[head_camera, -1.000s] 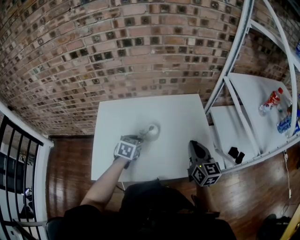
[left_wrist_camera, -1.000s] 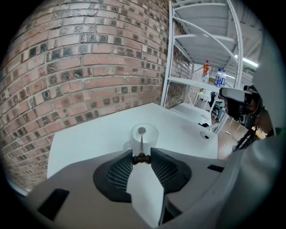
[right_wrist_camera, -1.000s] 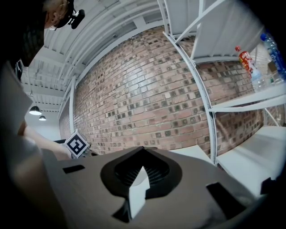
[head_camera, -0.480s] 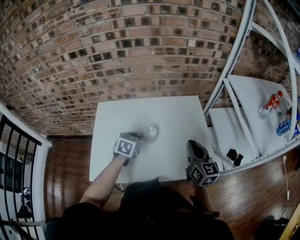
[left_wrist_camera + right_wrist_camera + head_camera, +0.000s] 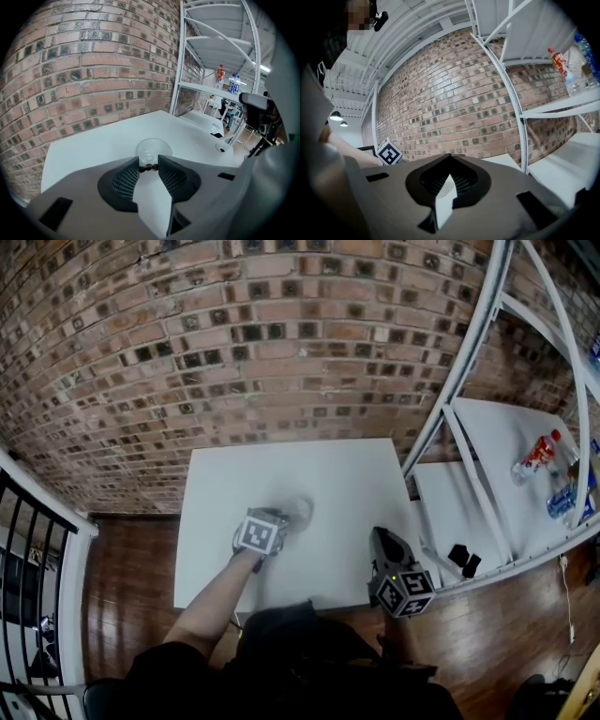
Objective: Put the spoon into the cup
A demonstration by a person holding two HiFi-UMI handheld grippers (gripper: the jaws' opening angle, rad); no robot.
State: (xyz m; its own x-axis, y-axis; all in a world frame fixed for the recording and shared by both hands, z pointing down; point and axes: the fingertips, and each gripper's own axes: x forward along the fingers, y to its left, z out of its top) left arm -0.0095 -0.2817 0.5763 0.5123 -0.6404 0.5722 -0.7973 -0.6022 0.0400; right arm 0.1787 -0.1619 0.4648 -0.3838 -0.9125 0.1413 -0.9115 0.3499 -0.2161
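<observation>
A clear plastic cup (image 5: 301,512) (image 5: 153,149) stands upright near the middle of the white table (image 5: 328,470). My left gripper (image 5: 282,518) (image 5: 149,167) points down at it from the near side, its tips just short of the rim. The fingertips are shut on a thin dark spoon handle (image 5: 149,167); the rest of the spoon is hidden. My right gripper (image 5: 384,542) (image 5: 449,156) hangs at the table's front right corner, jaw tips together with nothing between them.
A brick wall runs behind the table. A white metal shelf rack (image 5: 487,474) stands to the right, with bottles (image 5: 536,456) and small black items (image 5: 458,559) on it. Dark wooden floor lies around the table, and a black railing (image 5: 28,549) stands at the left.
My left gripper has moved a little closer to the cup, still shut on the spoon. The right gripper has kept still.
</observation>
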